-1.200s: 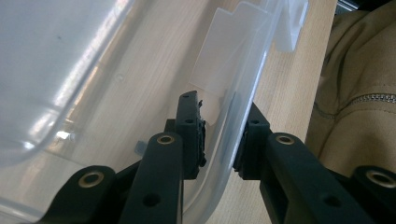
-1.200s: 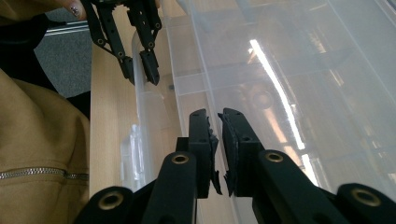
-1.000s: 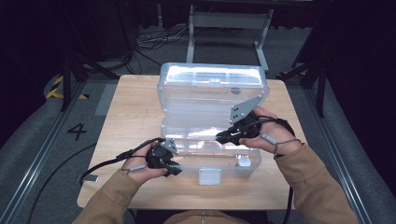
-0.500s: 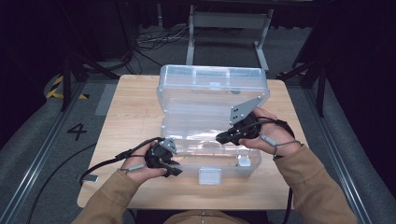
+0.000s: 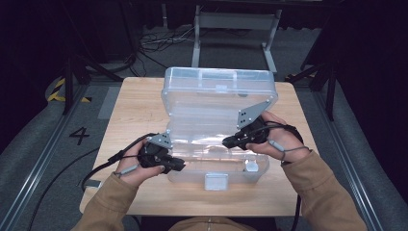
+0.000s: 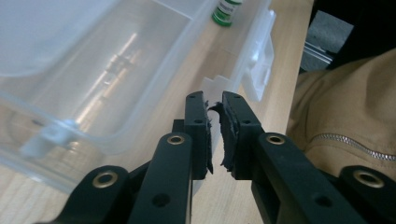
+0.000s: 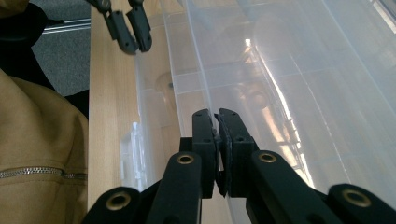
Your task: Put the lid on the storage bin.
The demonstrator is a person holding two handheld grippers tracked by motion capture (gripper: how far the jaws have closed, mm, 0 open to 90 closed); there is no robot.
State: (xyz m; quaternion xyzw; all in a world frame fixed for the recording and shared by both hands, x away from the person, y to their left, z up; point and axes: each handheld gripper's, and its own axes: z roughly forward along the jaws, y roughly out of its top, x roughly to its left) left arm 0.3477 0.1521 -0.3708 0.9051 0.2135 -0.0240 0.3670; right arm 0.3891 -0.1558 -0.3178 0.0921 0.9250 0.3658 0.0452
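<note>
A clear plastic organiser box (image 5: 219,103) stands open on the wooden table (image 5: 139,106), its lid tilted up at the back. My left gripper (image 5: 180,165) is at the box's front left corner. In the left gripper view its jaws (image 6: 214,100) have just been closing, with the thin clear front wall (image 6: 211,86) between the pads. My right gripper (image 5: 227,142) reaches in from the right, and its jaws (image 7: 216,114) are shut on a thin clear edge (image 7: 201,70) of the box. A small green-labelled bottle (image 6: 227,11) stands inside the box.
The box's front latch (image 5: 215,181) hangs near the table's front edge. The person's tan sleeves (image 5: 322,192) come in from below. Cables (image 5: 103,166) trail off the table's left side. A metal frame (image 5: 235,21) and floor cables lie beyond the far edge.
My left hand has shifted slightly up and left at the box's front corner. The right hand and the box have kept still.
</note>
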